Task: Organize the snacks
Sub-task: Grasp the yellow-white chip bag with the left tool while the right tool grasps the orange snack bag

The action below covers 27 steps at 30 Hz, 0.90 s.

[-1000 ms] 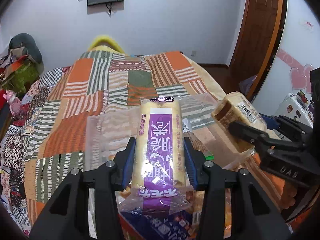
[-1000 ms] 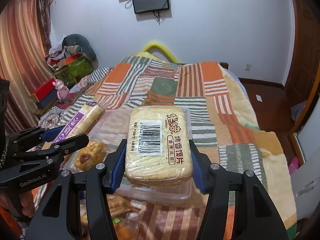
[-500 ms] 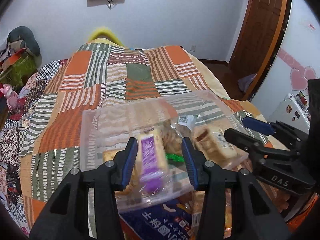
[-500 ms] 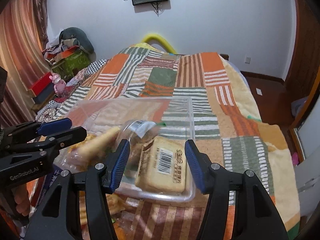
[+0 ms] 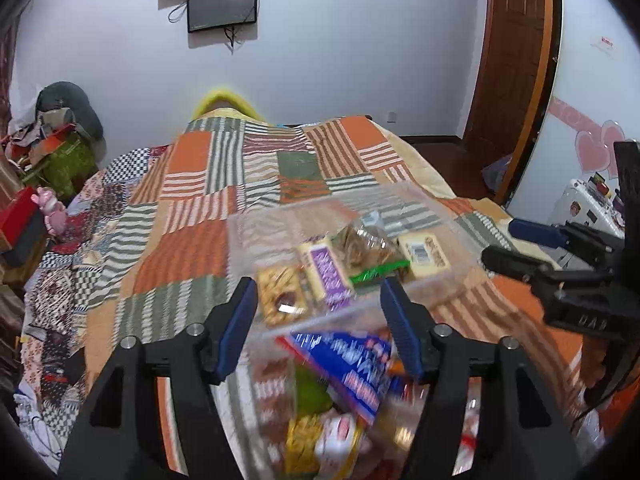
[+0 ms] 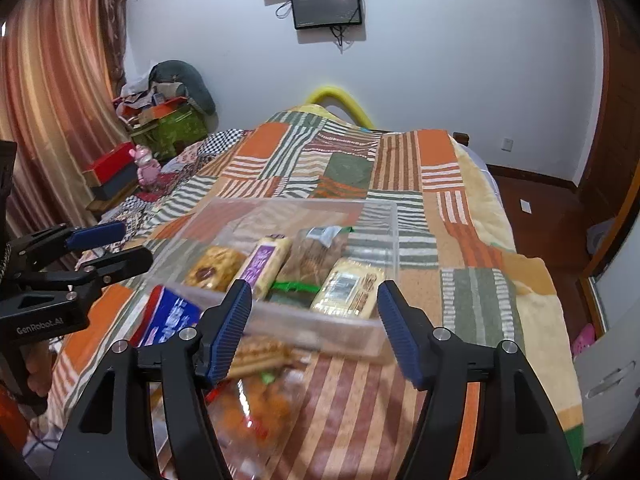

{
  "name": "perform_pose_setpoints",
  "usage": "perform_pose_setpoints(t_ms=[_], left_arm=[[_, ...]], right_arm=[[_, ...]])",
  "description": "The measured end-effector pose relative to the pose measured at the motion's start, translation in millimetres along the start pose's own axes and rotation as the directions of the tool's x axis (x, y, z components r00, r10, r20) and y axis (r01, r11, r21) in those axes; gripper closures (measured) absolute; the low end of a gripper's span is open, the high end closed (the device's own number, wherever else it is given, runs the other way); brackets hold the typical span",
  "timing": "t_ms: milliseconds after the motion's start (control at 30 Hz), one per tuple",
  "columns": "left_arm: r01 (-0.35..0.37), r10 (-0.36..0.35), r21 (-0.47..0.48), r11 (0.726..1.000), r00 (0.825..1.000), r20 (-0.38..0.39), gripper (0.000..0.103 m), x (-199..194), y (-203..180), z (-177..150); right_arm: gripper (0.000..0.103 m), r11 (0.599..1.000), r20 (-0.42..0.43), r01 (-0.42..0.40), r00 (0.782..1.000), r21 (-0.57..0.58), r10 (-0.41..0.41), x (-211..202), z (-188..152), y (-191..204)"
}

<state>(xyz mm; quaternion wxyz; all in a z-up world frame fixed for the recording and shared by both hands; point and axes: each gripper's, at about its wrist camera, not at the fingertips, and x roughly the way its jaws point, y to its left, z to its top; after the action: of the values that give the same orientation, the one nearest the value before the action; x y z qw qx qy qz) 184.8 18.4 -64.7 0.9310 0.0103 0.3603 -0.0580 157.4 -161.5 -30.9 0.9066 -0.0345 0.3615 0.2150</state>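
Observation:
A clear plastic bin (image 5: 460, 276) (image 6: 384, 220) sits on the patchwork bed. Inside lie the purple-labelled cracker pack (image 5: 326, 268) (image 6: 266, 262), the barcoded toast pack (image 5: 424, 254) (image 6: 348, 288), a round pastry (image 5: 278, 290) (image 6: 210, 266), a bag of brown biscuits (image 5: 362, 246) (image 6: 316, 254) and a green wrapper (image 5: 378, 272). My left gripper (image 5: 318, 330) hangs above the bin's near edge, jaws opening, nothing between them. My right gripper (image 6: 314, 330) is likewise pulled back from the bin, jaws opening and empty. Each gripper also shows in the other's view: right gripper (image 5: 516, 246), left gripper (image 6: 108, 246).
More loose snacks lie near me: a blue bag (image 5: 352, 364) (image 6: 170, 322), a yellow-green pack (image 5: 320, 432) and an orange snack bag (image 6: 256, 404). Clutter, boxes and a pink toy (image 6: 146, 162) stand left of the bed. A door (image 5: 516, 52) and floor are to the right.
Both grippers let go of their packs, which now lie in the bin. Both have drawn back and up from the bin, with jaws wider.

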Motion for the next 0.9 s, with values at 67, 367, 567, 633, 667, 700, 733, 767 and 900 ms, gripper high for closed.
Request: perform_pose_setpoints(t_ms=[67,367,567,633,667,700,733,767,900], left_arm=[[-0.011,0.011,0.002,1.000,1.000,-0.005,0.035,-8,3,-11],[0.000,-0.004,-0.037,0.999,0.994,-0.110,0.033,-11,12,-71],[0.026,-0.034,-0.043,0.999,0.983,-0.181,0.033,-1,6,-95],[0.026,-0.032,-0.033,0.999,0.981,-0.192,0.033,2,2,-100],[0.026,-0.031,-0.032,0.999,0.980,-0.198,0.033,4,1,-103],[0.026,-0.032,-0.034,0.999,0.979,-0.203,0.033,6,0,-104],[0.026,-0.033,-0.038,0.999,0.978,-0.208,0.033,8,1,-106],[0.023,-0.032,-0.044,0.999,0.976,-0.215,0.033,12,1,-109],[0.013,-0.031,-0.073,0.997,0.970,-0.242,0.033,27,7,-116]], right_arm=[[0.038,1.000,-0.005,-0.006,1.000,0.002,0.006,-3,-5,2],[0.038,0.999,-0.076,-0.027,0.997,0.020,0.029,3,-35,9],[0.038,0.998,-0.135,-0.044,0.990,0.046,0.050,17,-55,13],[0.038,0.997,-0.151,-0.051,0.987,0.054,0.059,21,-59,15],[0.038,0.997,-0.160,-0.056,0.985,0.059,0.064,24,-61,16],[0.038,0.996,-0.169,-0.059,0.983,0.063,0.069,29,-62,16],[0.038,0.996,-0.174,-0.061,0.982,0.065,0.071,31,-63,18],[0.038,0.996,-0.181,-0.059,0.981,0.067,0.071,34,-64,20],[0.038,0.993,-0.214,-0.082,0.972,0.089,0.099,49,-65,21]])
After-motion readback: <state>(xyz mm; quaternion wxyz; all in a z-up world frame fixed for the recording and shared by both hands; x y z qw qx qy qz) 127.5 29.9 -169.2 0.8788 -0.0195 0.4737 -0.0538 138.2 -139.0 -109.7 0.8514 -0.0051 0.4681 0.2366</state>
